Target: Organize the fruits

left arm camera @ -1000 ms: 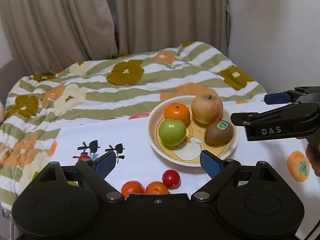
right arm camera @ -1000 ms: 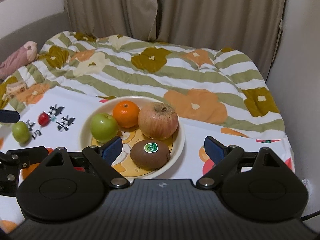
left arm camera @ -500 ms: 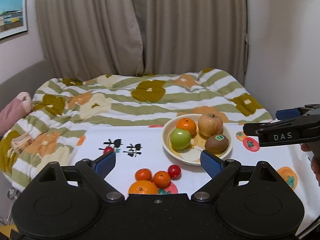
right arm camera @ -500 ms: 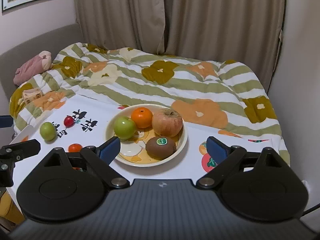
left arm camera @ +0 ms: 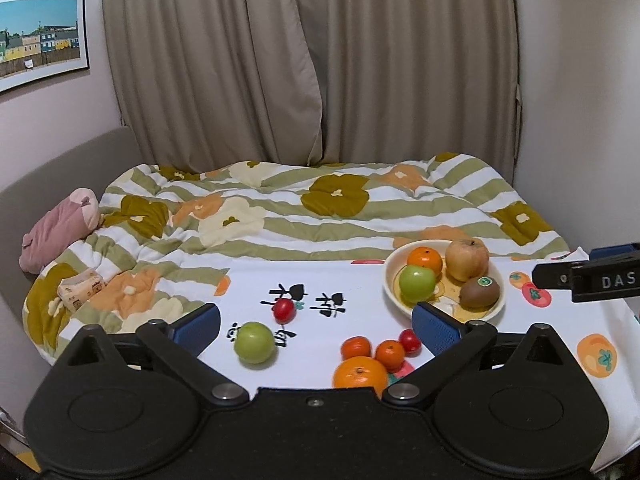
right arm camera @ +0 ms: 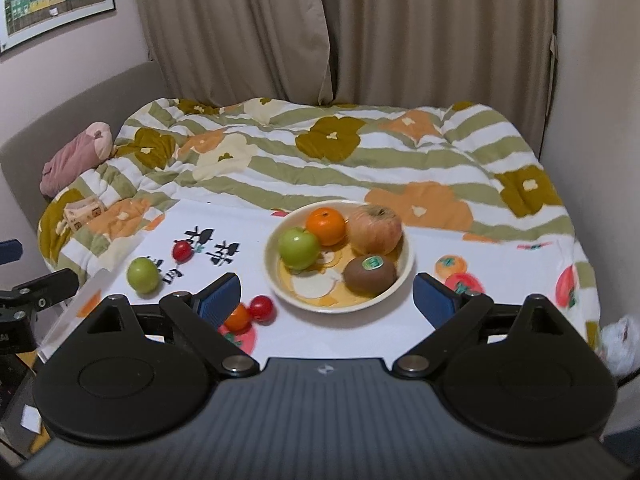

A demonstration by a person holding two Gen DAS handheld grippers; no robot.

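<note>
bowl (right arm camera: 405, 276): four fruits | left gripper (left arm camera: 316, 322): jaws just widened (empty); right gripper (right arm camera: 326, 294): open

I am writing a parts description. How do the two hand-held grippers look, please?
The left hand-held gripper and right hand-held gripper look alike: black bodies with round discs, slanted black link arms with silver pivot screws, and blue finger pads. One side carries white letters "DAS".
</note>
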